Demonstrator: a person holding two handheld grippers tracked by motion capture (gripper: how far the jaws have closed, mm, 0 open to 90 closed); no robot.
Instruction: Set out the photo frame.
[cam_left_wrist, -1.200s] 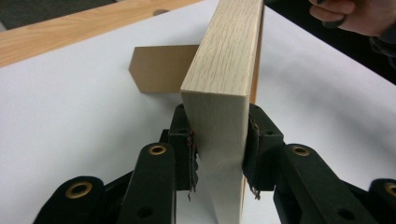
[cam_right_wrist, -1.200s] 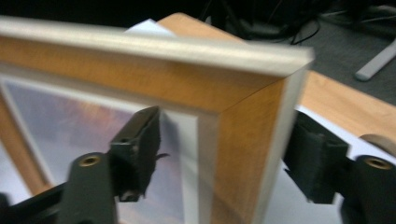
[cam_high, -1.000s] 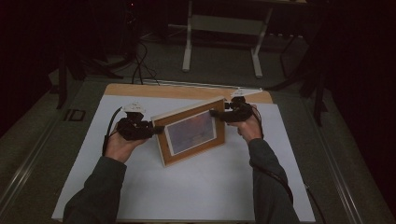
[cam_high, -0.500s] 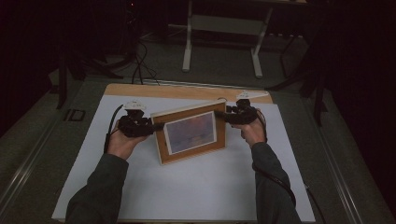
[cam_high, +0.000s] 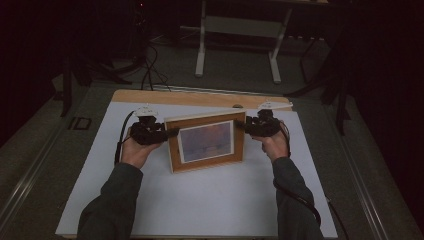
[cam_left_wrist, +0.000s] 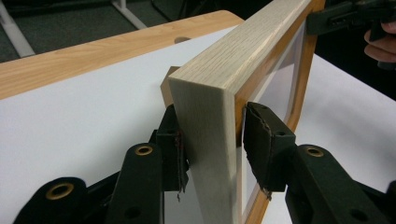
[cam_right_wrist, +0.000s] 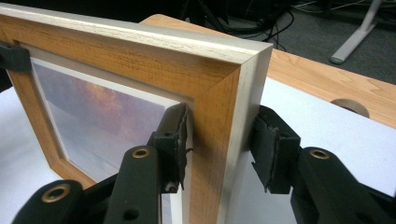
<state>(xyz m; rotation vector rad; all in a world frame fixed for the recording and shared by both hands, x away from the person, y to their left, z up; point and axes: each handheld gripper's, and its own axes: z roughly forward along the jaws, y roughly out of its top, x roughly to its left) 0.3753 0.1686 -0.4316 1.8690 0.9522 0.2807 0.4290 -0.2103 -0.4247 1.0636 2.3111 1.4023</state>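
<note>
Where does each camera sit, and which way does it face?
High view: above the person's side, facing forward-down on the table; forearms show.
Left gripper view: rides the left gripper, along its just-opening jaws astride the picture frame.
Right gripper view: rides the right gripper; just-closing jaws astride its other end.
All share the picture frame.

We note the left gripper straddling the wooden picture frame's edge, jaws just opening, right pad slightly clear.
</note>
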